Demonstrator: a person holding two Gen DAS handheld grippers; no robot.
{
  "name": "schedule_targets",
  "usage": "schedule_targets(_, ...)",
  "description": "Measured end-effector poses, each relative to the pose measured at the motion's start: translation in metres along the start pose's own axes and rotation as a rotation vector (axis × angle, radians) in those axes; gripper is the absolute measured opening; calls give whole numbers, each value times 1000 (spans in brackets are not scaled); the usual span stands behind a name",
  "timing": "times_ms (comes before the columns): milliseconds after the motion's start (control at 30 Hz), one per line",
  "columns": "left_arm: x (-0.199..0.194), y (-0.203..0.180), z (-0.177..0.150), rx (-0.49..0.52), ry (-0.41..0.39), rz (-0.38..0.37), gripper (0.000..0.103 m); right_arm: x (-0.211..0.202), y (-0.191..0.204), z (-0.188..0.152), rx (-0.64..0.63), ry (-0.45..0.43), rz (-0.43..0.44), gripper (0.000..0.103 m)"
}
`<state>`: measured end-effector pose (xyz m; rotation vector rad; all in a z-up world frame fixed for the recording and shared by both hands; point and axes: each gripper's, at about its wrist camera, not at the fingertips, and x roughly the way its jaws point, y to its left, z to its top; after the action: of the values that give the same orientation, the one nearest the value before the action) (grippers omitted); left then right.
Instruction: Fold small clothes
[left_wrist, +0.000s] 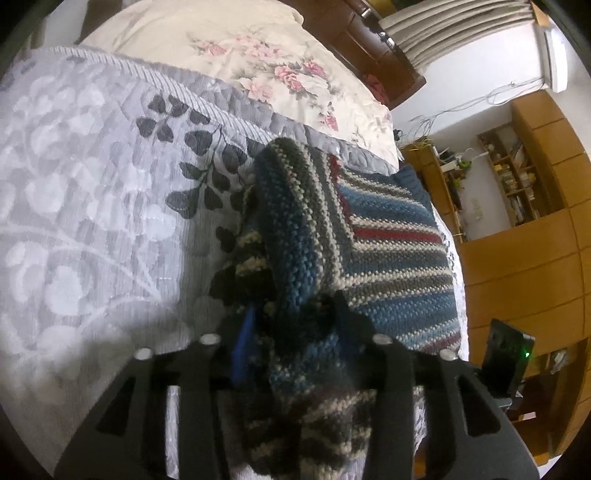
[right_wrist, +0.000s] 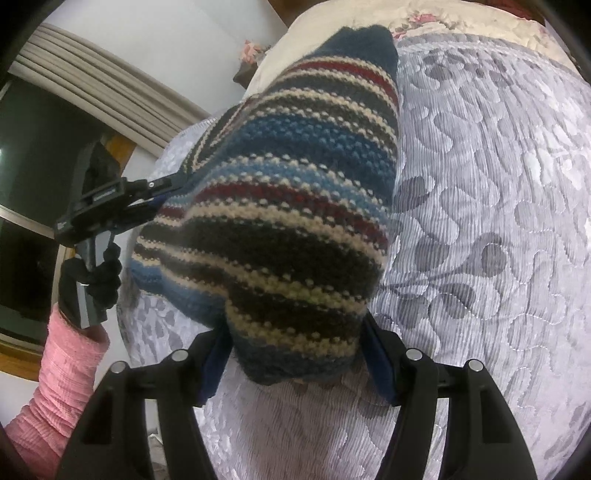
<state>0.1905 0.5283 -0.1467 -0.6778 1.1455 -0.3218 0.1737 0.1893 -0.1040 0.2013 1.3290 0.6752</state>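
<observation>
Pinching a bunched fold of the striped knit garment (right_wrist: 280, 206) between its closed-in fingers, the right gripper (right_wrist: 295, 354) lifts it over the grey quilted bedspread (right_wrist: 480, 221), while the left gripper (left_wrist: 295, 332), off to its left, clamps another edge.

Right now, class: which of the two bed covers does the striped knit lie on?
The grey leaf-patterned quilt, not the cream rose-print cover beyond it; the striped knit rests there.

The left black plastic two-finger gripper (left_wrist: 295, 332) has blue pads and silver round screws, and the right black plastic two-finger gripper (right_wrist: 295, 354) too. The person's hand (right_wrist: 92, 277) wears a black glove and a pink ribbed sleeve (right_wrist: 62, 373).
</observation>
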Motion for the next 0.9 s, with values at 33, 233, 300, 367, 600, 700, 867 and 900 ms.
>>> schedule_targets(33,-4,0,-1,4,-5,2,50,-3,0,1,-3,-5,1,67)
schedule_targets(233,-27,-4,-7,12,-8,-61,73,-29,-1,8,-1,-56,21,71)
schedule_targets(300,-23,-5,-8,20,7,-46,74,-37,-2,14,1,-80,36,73)
schedule_targets(367,-16,-3,-8,25,23,-11,74,-41,-2,18,5,-92,42,75)
schedule_targets(600,22,14,0,-7,101,-42,74,-43,-4,30,3,-93,44,76)
schedule_targets(700,32,19,6,-11,103,-95,74,-39,-6,34,10,-88,53,77)
schedule_targets(867,52,20,15,-3,148,-171,75,-27,-12,49,30,-70,69,81)
schedule_targets(900,56,19,15,-1,156,-183,76,-22,-13,53,34,-63,63,82)
